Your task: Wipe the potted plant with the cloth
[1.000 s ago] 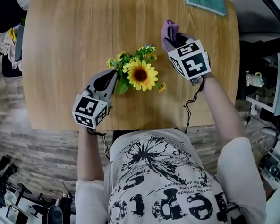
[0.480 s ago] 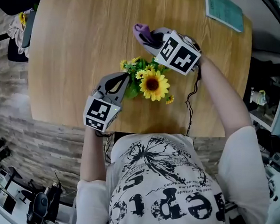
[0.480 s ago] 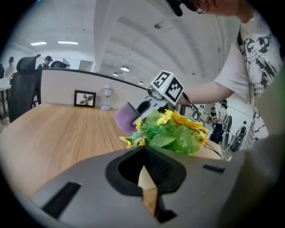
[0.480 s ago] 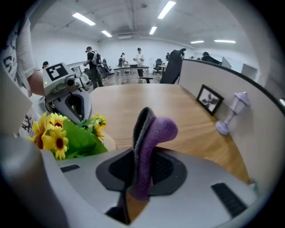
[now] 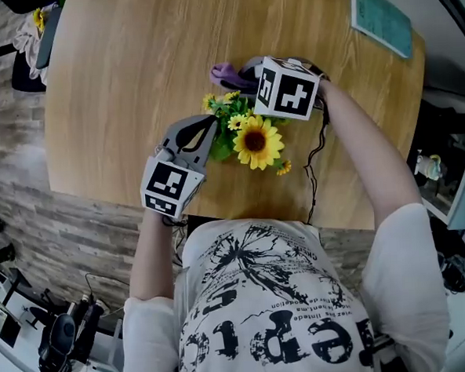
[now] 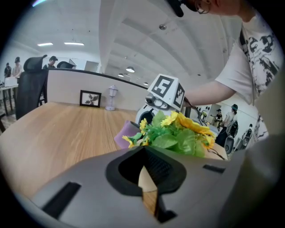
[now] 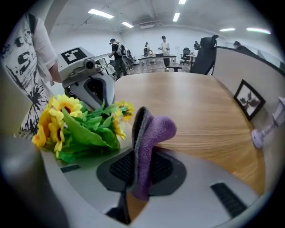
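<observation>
The potted plant (image 5: 249,137) is a bunch of sunflowers and green leaves standing near the front edge of the round wooden table (image 5: 131,69); its pot is hidden under the foliage. My right gripper (image 5: 240,76) is just behind the plant, shut on a purple cloth (image 5: 224,70) that sticks out past its tips. In the right gripper view the cloth (image 7: 149,138) stands upright between the jaws, with the leaves (image 7: 84,131) just to its left. My left gripper (image 5: 208,130) is shut, tip against the plant's left leaves (image 6: 178,138), with nothing seen between its jaws.
A teal book (image 5: 381,19) lies at the table's far right edge. A small picture frame (image 6: 90,98) and a white figurine (image 6: 110,98) stand at the far side. The person's body is close to the table's front edge (image 5: 242,208). Office chairs and people are in the background.
My right gripper has carried the cloth leftward from the right of the plant to just behind it and has rolled over. The left gripper has stayed at the plant's left side.
</observation>
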A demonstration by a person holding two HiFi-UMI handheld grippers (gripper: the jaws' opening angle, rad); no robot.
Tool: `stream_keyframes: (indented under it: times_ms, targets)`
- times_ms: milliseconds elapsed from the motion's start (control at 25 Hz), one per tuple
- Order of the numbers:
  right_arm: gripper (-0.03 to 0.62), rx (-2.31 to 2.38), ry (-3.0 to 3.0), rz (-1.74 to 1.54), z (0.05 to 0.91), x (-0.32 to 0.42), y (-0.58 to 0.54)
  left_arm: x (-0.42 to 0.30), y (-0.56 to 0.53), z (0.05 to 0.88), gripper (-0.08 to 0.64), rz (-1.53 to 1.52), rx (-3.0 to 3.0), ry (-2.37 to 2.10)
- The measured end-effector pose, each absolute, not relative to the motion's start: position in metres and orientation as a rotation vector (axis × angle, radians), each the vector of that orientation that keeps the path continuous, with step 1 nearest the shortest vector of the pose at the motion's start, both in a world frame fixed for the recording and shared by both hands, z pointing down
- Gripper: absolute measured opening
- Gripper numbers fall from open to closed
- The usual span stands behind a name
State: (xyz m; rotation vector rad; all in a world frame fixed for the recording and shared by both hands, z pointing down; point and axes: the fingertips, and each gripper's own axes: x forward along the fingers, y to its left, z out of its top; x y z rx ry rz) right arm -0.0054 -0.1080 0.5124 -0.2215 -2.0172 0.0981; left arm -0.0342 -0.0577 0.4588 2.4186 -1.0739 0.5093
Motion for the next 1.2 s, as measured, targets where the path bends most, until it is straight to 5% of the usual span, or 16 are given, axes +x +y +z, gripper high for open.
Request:
stream_keyframes:
  times_ms: [1200]
  targets:
    - [0.069,-0.303,-1.928,0.2,0.515,0.073,-0.055,-0.04,-0.067,0.459,0.003,0.409,2.338,-1.143]
